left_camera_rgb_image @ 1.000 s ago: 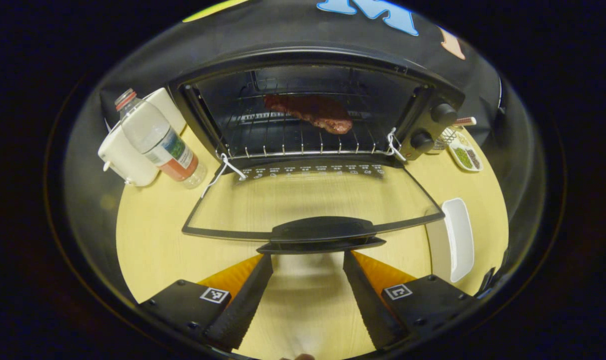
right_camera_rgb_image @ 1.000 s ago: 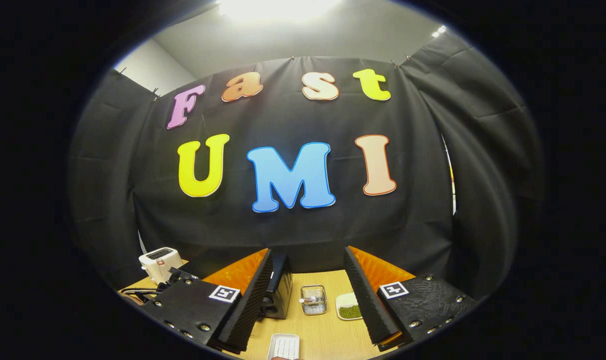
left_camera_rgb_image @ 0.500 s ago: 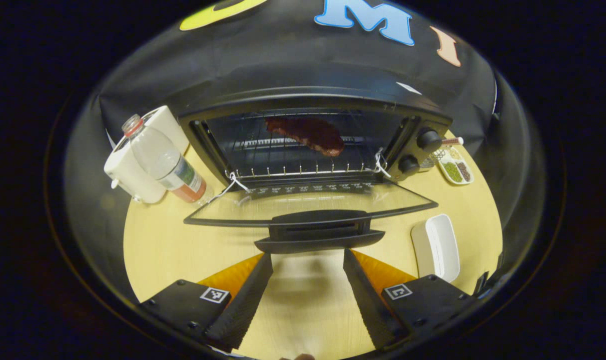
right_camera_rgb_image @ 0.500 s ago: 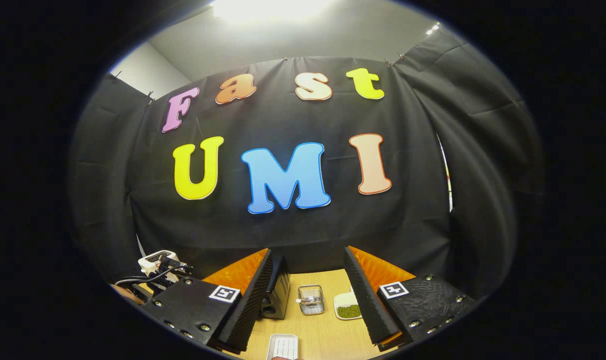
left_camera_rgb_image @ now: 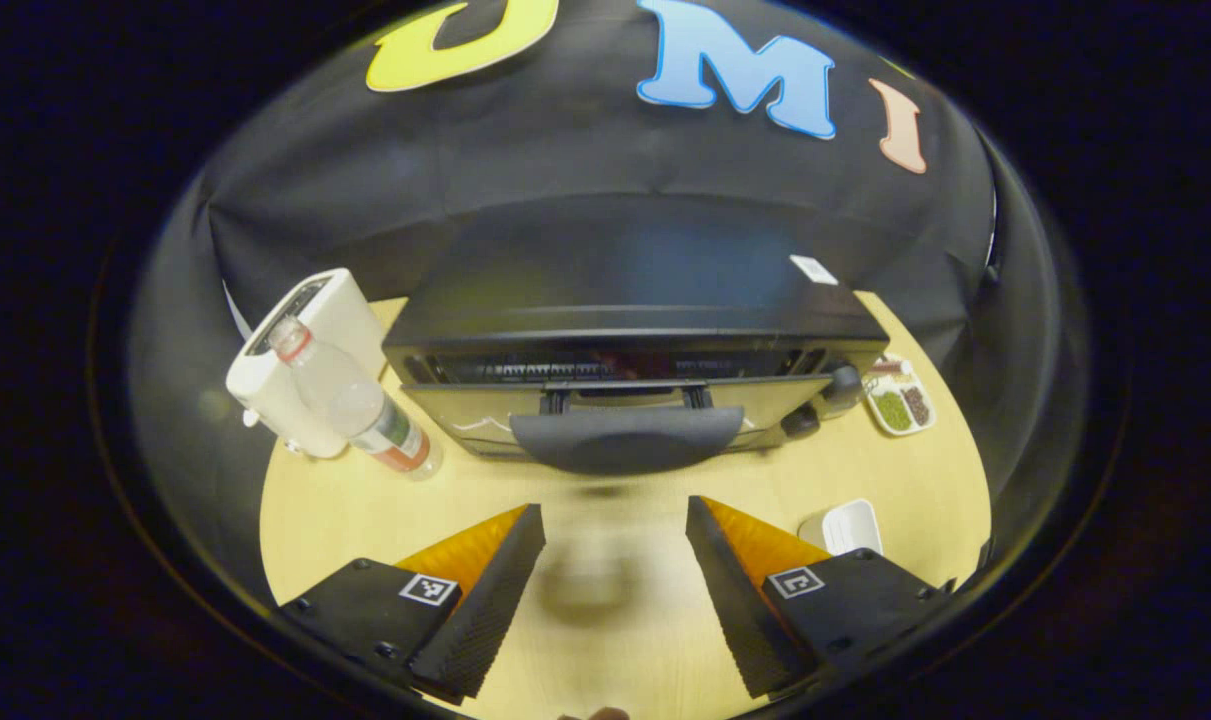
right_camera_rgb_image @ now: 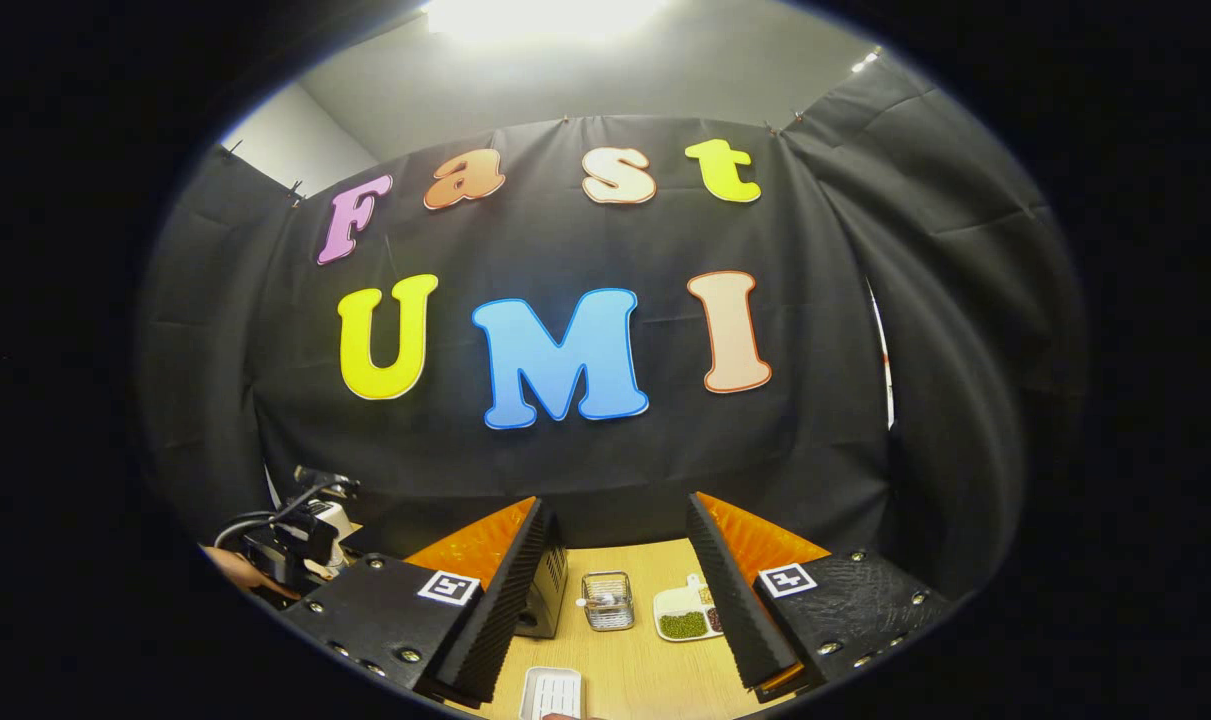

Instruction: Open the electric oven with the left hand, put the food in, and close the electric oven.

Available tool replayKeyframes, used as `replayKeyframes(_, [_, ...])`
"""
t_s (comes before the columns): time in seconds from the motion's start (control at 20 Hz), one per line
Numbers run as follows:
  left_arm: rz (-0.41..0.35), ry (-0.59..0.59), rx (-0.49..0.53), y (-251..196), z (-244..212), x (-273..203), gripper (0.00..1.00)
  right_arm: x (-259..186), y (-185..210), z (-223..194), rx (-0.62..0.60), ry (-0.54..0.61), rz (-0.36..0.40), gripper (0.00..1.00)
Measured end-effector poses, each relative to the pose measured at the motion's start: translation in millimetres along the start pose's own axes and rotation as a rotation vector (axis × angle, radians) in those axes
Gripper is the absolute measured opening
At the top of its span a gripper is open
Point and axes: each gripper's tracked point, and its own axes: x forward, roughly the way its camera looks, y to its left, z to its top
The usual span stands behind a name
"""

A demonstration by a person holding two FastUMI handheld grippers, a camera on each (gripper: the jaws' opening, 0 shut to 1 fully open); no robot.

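Note:
In the left gripper view the black electric oven point(left_camera_rgb_image: 635, 270) stands at the middle of the table. Its glass door point(left_camera_rgb_image: 485, 410) is swung up almost against the front, with a narrow dark slit along its top edge. The curved door handle point(left_camera_rgb_image: 625, 440) faces me. The food is hidden behind the door. My left gripper point(left_camera_rgb_image: 615, 590) is open above the table, back from the handle and touching nothing. My right gripper point(right_camera_rgb_image: 615, 600) is open and holds nothing, raised to the right of the oven's side point(right_camera_rgb_image: 550, 595).
A white toaster point(left_camera_rgb_image: 300, 360) and a plastic bottle point(left_camera_rgb_image: 355, 405) stand left of the oven. Two knobs point(left_camera_rgb_image: 845, 385) sit at its right end, a dish of beans point(left_camera_rgb_image: 895, 400) beyond them. A white tray point(left_camera_rgb_image: 845, 525) lies front right. A wire basket point(right_camera_rgb_image: 605, 600) stands near the dish.
The oven door has swung up from lying flat open to nearly shut, hiding the meat on the rack. My left gripper has risen and drawn back from the handle. The right gripper barely moved.

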Motion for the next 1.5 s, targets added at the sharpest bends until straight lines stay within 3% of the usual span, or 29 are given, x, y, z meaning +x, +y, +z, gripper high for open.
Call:
replayKeyframes(0.15, [0.007,-0.163,-0.013,-9,38,-41,0.97,3,-1,3,0.001,0.006,0.011,0.86])
replayKeyframes(0.2, [0.016,-0.231,-0.013,-14,54,-60,1.0,4,-1,5,0.004,0.006,0.019,0.86])
replayKeyframes(0.25, [0.024,-0.307,-0.014,-18,69,-83,0.97,5,-1,8,0.005,0.003,0.025,0.87])
replayKeyframes(0.4, [0.055,-0.555,0.001,-44,114,-166,1.0,5,1,23,0.008,-0.007,0.052,0.86])
replayKeyframes(0.6, [0.073,-0.757,-0.004,-71,138,-258,1.0,-4,3,45,0.016,-0.022,0.09,0.86])
replayKeyframes(0.8, [0.084,-0.834,-0.016,-86,136,-305,1.0,-19,4,52,-0.007,-0.028,0.105,0.86])
replayKeyframes(0.85, [0.083,-0.846,-0.02,-85,132,-313,1.0,-24,5,53,-0.012,-0.028,0.1,0.96])
replayKeyframes(0.9, [0.079,-0.859,-0.019,-84,132,-319,1.0,-29,6,55,-0.013,-0.034,0.092,0.87])
replayKeyframes(1.05, [0.068,-0.852,0.001,-79,127,-326,1.0,-40,12,57,-0.011,-0.027,0.05,0.87])
replayKeyframes(1.1, [0.063,-0.852,0.007,-77,127,-329,0.92,-44,18,57,-0.007,-0.023,0.054,0.88])
replayKeyframes(1.25, [0.055,-0.871,0.018,-68,123,-342,1.0,-55,30,61,-0.02,-0.034,0.048,0.89])
replayKeyframes(1.5, [0.041,-0.875,0.013,-55,115,-349,1.0,-71,48,70,-0.037,-0.054,0.041,0.89])
